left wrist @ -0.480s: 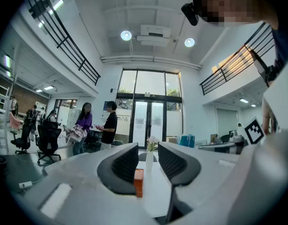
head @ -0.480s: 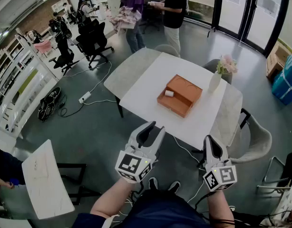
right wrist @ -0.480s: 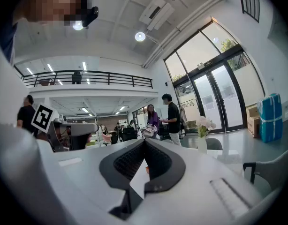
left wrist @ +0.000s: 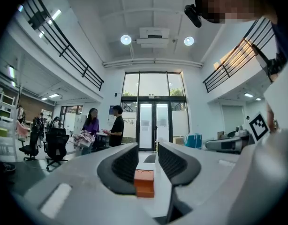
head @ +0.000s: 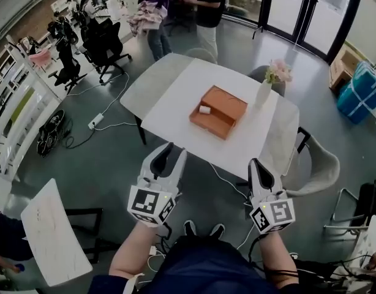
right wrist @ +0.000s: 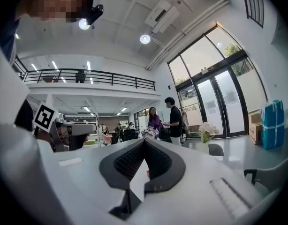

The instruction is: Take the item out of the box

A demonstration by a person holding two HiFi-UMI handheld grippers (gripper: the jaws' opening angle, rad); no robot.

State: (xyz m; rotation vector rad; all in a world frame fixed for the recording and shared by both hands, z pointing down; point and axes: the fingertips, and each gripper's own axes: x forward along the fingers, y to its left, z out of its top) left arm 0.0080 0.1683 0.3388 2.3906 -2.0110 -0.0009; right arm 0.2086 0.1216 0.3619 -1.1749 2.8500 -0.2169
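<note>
I am holding my left gripper with jaws parted and my right gripper with jaws pressed together, both empty. The small white item is lying in the orange box, well apart from them. It is probably light, so I am planning to pinch its sides.

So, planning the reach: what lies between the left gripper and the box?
Nothing in the way: the head view shows only bare floor, then bare tabletop, between the left gripper and the box.

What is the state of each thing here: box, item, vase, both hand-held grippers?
Box: open, on the table.
White item: lying inside the box.
Vase: upright, holding flowers.
Left hand-held gripper: open, empty.
Right hand-held gripper: shut, empty.
</note>
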